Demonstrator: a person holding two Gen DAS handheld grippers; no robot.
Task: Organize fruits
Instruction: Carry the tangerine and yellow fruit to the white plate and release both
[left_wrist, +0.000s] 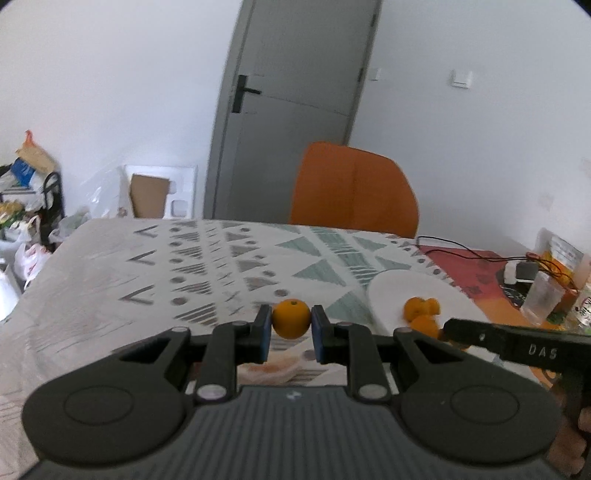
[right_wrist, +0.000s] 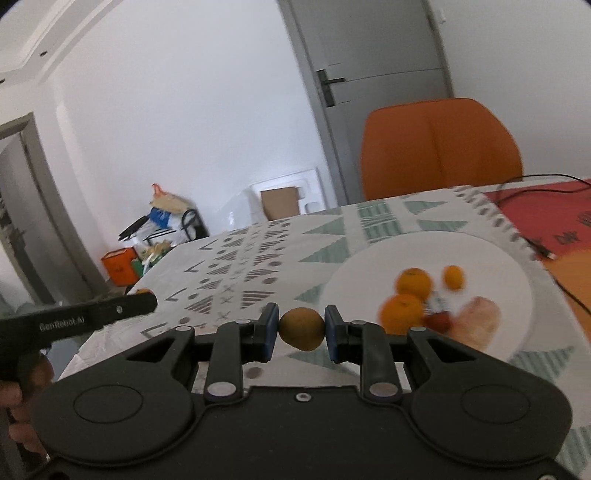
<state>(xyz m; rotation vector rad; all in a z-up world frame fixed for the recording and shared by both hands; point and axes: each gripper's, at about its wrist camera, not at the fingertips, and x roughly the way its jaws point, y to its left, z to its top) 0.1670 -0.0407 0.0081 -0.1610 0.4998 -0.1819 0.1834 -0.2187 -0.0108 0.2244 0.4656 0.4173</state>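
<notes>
My left gripper (left_wrist: 291, 320) is shut on a small orange (left_wrist: 291, 318) and holds it above the patterned tablecloth, left of the white plate (left_wrist: 391, 291). My right gripper (right_wrist: 301, 329) is shut on a brown kiwi (right_wrist: 302, 328), held above the table just left of the white plate (right_wrist: 373, 266). The plate holds oranges (right_wrist: 413, 282), a small red fruit (right_wrist: 439, 320) and a pale pink fruit (right_wrist: 480, 319). In the left wrist view some oranges (left_wrist: 421, 309) show on the plate, partly behind the right gripper's body (left_wrist: 517, 343).
An orange chair (left_wrist: 354, 188) stands at the table's far side. A black cable (right_wrist: 535, 243) lies on the red cloth right of the plate. A clear cup (left_wrist: 543, 301) and clutter stand at the far right. Bags and boxes sit on the floor at left.
</notes>
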